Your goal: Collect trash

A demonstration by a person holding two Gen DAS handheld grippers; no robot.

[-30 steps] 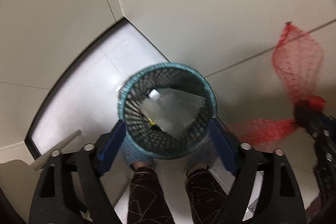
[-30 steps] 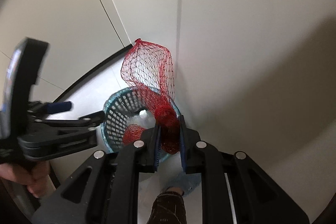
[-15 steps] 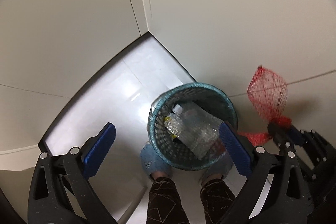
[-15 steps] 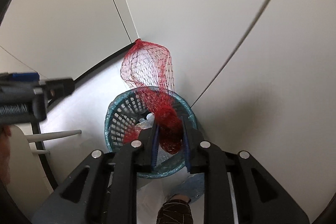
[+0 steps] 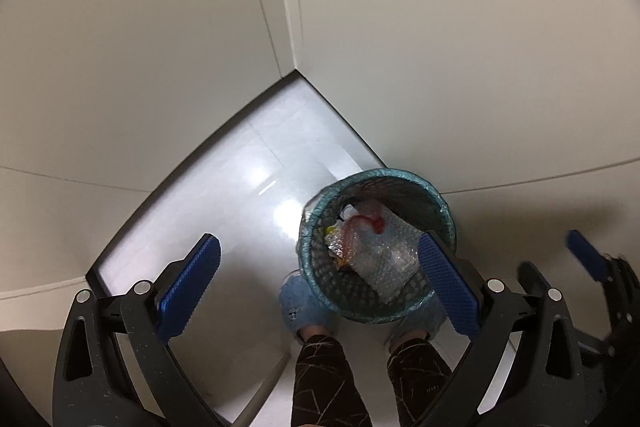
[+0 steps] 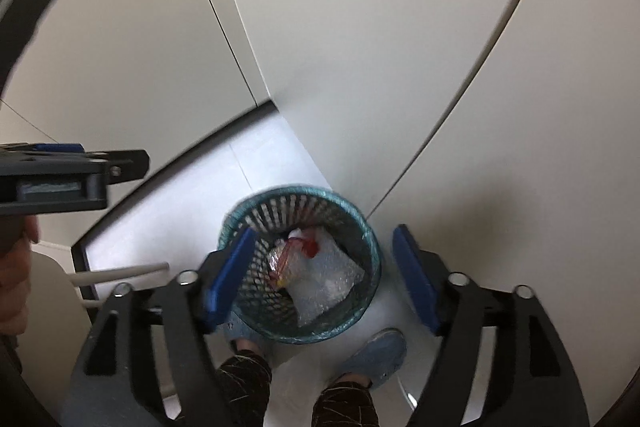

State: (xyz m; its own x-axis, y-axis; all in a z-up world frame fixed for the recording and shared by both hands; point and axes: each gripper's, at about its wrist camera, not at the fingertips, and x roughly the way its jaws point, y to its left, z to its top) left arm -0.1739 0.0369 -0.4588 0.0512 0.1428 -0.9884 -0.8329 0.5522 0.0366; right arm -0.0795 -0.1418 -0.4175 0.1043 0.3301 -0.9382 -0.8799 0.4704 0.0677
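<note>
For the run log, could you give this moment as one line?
left gripper: open | right gripper: open | red net: in bin

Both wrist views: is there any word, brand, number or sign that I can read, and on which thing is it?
None can be read.
Left blue shoe: a small dark mark, too small to read.
Right trouser leg: faint print, too blurred to read.
Teal mesh wastebasket and bubble wrap: no text.
</note>
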